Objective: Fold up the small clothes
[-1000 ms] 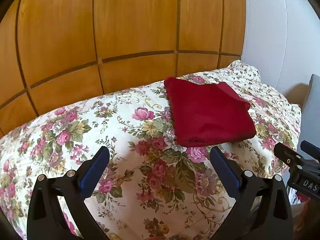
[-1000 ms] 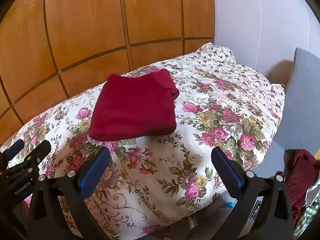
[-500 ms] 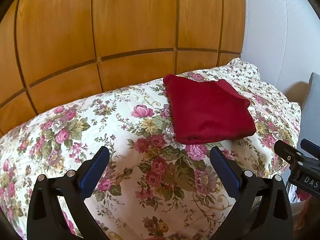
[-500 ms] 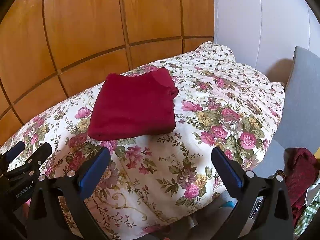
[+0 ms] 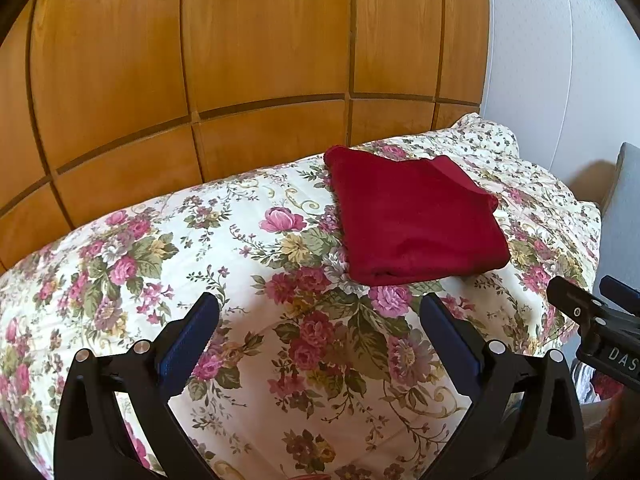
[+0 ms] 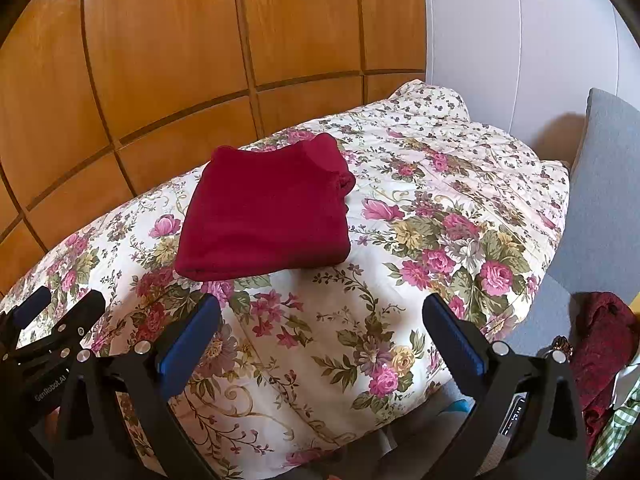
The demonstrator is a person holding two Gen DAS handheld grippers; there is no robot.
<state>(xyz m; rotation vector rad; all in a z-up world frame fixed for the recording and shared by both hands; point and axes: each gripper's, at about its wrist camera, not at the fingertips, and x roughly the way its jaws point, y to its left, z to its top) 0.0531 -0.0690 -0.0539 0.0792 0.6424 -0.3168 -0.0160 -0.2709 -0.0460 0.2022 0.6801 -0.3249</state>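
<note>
A dark red garment (image 5: 414, 214) lies folded into a neat rectangle on the floral quilt (image 5: 256, 288); it also shows in the right wrist view (image 6: 266, 210). My left gripper (image 5: 320, 320) is open and empty, hovering above the quilt short of the garment's near edge. My right gripper (image 6: 322, 322) is open and empty, also held back from the garment. The right gripper (image 5: 592, 320) shows at the right edge of the left wrist view. The left gripper (image 6: 48, 332) shows at the left edge of the right wrist view.
A wooden panelled wall (image 5: 240, 80) runs behind the bed. A white wall (image 6: 520, 40) and a grey cushion (image 6: 604, 184) stand on the right. More clothes, dark red (image 6: 604, 344) and green checked (image 6: 616, 428), lie in a pile low on the right.
Both grippers have drifted slightly, so the folded garment sits a touch lower in each view. Both stay open and empty. The garment has not moved.
</note>
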